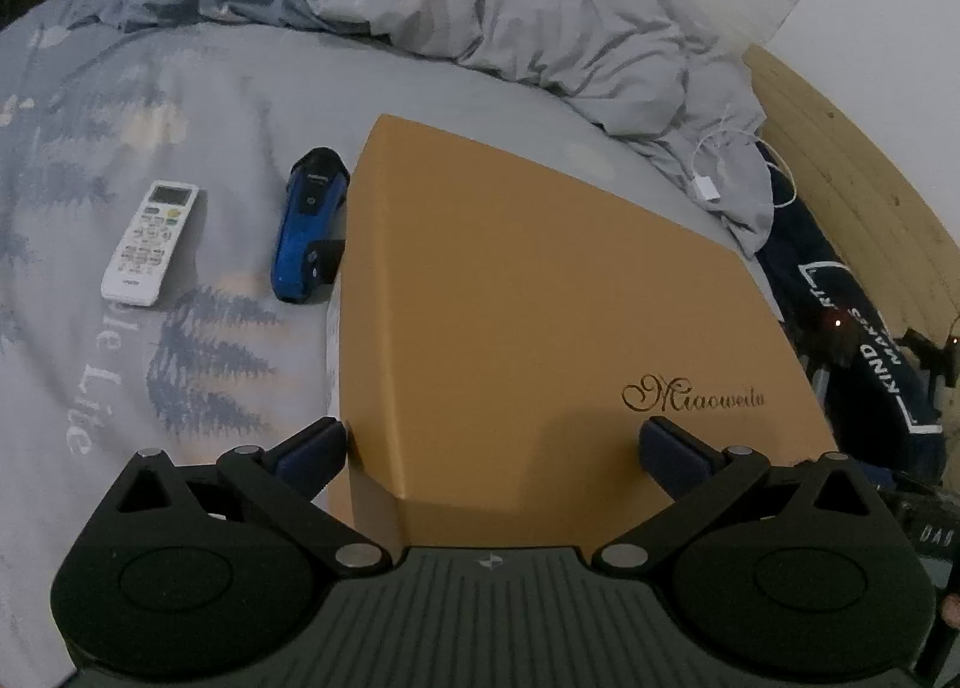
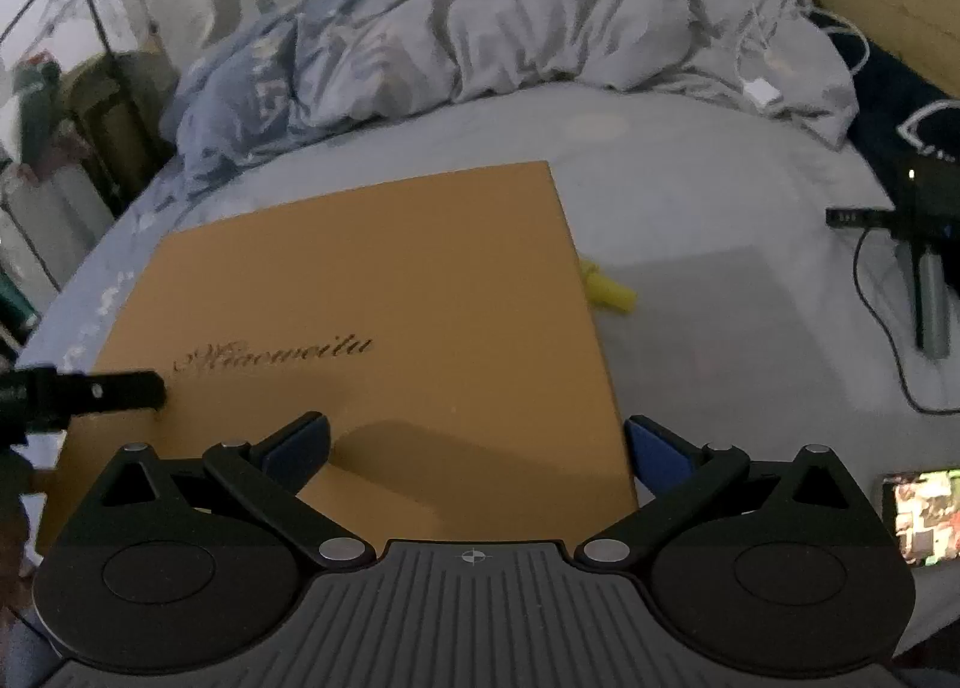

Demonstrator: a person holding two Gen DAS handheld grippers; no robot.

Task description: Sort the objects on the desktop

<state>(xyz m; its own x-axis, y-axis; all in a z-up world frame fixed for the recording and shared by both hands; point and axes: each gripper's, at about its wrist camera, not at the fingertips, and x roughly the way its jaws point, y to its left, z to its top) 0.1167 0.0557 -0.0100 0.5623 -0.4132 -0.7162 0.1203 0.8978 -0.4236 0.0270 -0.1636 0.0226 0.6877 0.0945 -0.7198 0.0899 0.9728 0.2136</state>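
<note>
Bed (image 1: 252,87) with grey tree-print sheet, crumpled duvet (image 1: 510,9) bunched at the far end. Tan box (image 1: 540,298) marked "Miaoweilu" lies flat mid-bed, lid on; contents not visible.

Left claw (image 1: 495,448) spread wide at the box's near left corner: left finger just off the box's side, right finger over the lid. Not gripping anything. Right claw (image 2: 477,445) also released, spanning the near right edge: left finger over the lid, right finger just past the edge.

On the sheet left of the box: blue electric shaver (image 1: 309,226), touching or just beside the box wall, can't tell which. White AC remote (image 1: 150,241) further left, apart from the shaver. Right of the box: small yellow item (image 2: 609,289), partly hidden by the box edge, can't identify. Phone (image 2: 915,514) with lit screen near the right edge of the right wrist view. White charger cable (image 1: 714,172) on the duvet.
</note>
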